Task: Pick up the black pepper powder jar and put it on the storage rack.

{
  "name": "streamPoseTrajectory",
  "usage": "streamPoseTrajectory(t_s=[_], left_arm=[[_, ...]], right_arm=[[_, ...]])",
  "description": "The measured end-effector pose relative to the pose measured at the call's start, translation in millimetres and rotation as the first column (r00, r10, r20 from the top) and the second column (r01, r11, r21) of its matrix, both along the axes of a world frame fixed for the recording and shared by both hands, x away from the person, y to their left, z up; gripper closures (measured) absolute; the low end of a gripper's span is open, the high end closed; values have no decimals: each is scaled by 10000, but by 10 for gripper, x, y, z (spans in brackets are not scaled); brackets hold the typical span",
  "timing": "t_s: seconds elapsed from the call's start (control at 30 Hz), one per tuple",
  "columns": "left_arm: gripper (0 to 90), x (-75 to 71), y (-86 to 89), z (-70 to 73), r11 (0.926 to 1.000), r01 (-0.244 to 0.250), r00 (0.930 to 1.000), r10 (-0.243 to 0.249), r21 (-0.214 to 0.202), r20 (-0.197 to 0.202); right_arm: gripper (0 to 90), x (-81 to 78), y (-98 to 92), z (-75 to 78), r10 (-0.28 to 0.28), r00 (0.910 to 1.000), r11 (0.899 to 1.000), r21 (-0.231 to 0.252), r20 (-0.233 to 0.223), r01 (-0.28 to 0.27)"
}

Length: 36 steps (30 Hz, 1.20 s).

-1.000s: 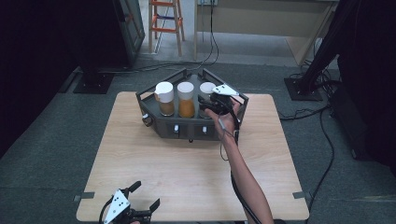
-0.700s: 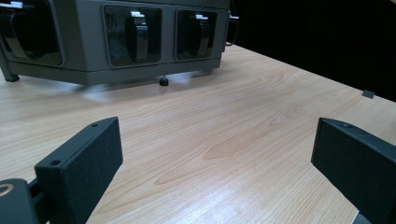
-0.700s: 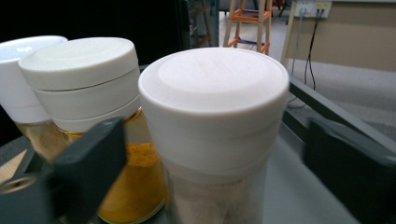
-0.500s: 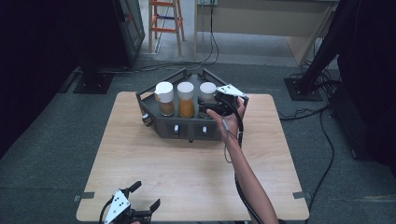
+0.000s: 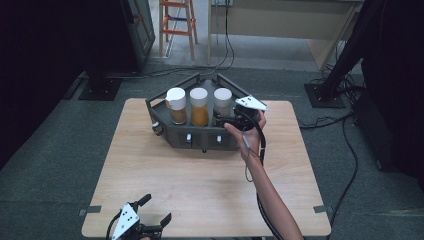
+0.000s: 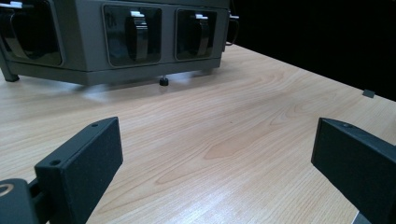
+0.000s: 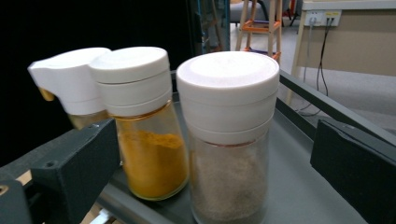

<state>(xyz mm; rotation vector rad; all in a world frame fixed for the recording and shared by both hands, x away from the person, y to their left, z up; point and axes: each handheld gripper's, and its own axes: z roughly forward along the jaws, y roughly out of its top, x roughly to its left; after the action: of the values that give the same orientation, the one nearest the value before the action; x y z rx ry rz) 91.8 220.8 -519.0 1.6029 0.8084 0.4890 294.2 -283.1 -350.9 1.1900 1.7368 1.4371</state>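
Observation:
Three white-lidded jars stand in a grey rack (image 5: 172, 134): one with a spout lid (image 5: 176, 105), one of orange powder (image 5: 199, 107), one of pale powder (image 5: 222, 101). My right gripper (image 5: 231, 119) hovers at the rack's right end beside the pale jar. In the right gripper view that gripper (image 7: 215, 154) is open, its jaws having just opened. The pale jar (image 7: 229, 140) stands in the gap just ahead, and neither pad touches it. The orange jar (image 7: 144, 135) and the spout jar (image 7: 70, 84) are behind it. My left gripper (image 5: 156, 209) rests open at the table's near edge, nothing between its jaws (image 6: 212, 154).
The rack's front (image 6: 88, 51) has small windows with metal handles and stands on short feet. Bare wooden tabletop (image 5: 200, 180) lies between the rack and my left gripper. A cable trails from the right gripper along the forearm. An orange ladder (image 5: 177, 22) and floor cables lie beyond the table.
My right gripper has let go of the pale jar and drawn back a little to the right and toward the person. The left gripper has stayed put.

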Motion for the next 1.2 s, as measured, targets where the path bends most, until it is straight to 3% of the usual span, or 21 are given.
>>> streamPoseTrajectory(t_s=[0.63,1.2], left_arm=[[19,-1,-2,-1,10000,-12,10000,12,17,-3],[18,1,-3,0,10000,4,10000,-4,50,-11]], right_arm=[[14,-356,-142,-68,535,9977,9982,237,423,-545],[13,-604,-250,-255,994,9931,9943,335,620,-1016]])
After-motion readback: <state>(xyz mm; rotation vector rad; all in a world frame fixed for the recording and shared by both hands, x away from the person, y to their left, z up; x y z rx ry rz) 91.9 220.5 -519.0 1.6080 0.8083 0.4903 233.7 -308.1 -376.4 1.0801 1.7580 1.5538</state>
